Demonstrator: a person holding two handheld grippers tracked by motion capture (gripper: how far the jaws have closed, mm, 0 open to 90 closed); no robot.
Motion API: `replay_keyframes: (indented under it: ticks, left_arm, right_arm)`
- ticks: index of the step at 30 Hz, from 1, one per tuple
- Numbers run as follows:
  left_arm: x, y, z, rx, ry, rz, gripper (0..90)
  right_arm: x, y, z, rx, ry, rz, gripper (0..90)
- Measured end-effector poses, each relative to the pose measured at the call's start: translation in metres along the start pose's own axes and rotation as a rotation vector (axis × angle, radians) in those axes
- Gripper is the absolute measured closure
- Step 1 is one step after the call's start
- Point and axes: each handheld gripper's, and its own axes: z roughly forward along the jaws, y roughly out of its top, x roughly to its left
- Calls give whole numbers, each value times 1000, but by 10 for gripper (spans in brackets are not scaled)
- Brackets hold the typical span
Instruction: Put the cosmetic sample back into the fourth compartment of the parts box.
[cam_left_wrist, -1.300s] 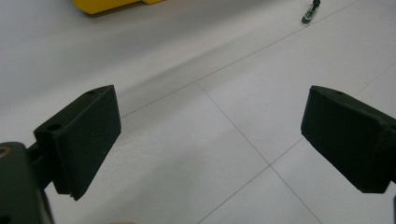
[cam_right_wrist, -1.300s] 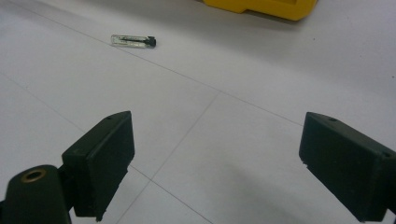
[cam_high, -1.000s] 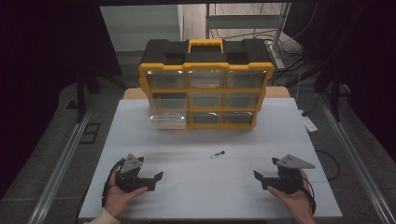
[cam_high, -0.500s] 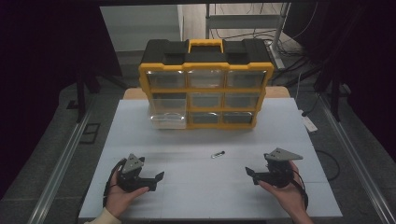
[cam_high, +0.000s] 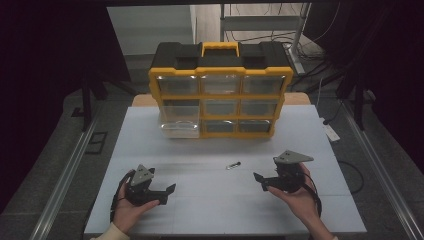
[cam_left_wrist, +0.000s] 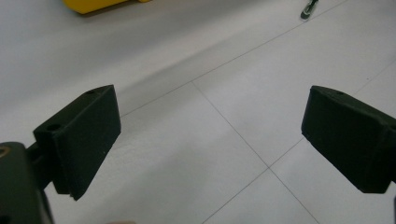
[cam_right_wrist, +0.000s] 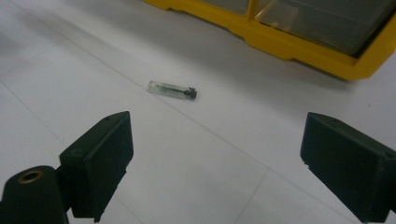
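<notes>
A small clear tube with a dark cap lies on the white table, in front of a yellow and black drawer organizer. The organizer's bottom-left clear drawer is pulled out a little. My right gripper is open to the right of the tube, aimed at it. In the right gripper view the tube lies ahead of the open gripper and left of centre. My left gripper rests open near the front left. In the left gripper view the gripper holds nothing, and the tube shows far off.
The organizer's yellow base stands close behind the tube. A white power strip lies at the table's right edge. Metal rails run along both sides of the table. A shelf frame stands at the back.
My right gripper has moved left and a little forward, closer to the tube. The left gripper has stayed in place.
</notes>
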Motion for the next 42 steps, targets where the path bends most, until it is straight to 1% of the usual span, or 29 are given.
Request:
replay_keyframes:
  ticks: [1,3,7,11,16,29,37,42]
  left_arm:
    - [0,0,0,0,0,0,55]
    - [0,0,0,2,-2,3,55]
    - [-1,0,1,3,-6,8,55]
    - [-3,1,2,8,-7,14,55]
    - [-3,0,3,11,-6,12,54]
    - [-2,1,3,13,-9,10,52]
    - [-2,1,3,16,-11,13,51]
    - [-2,1,3,15,-12,14,51]
  right_arm:
    - [0,0,0,0,0,0,99]
    - [1,6,5,11,-3,-4,98]
    - [1,10,10,17,2,-2,98]
    - [2,17,18,45,3,-3,96]
    - [3,25,27,61,12,-4,92]
    - [19,37,46,92,0,-36,92]
    - [26,42,61,126,-9,-26,93]
    - [31,44,69,132,-9,-19,92]
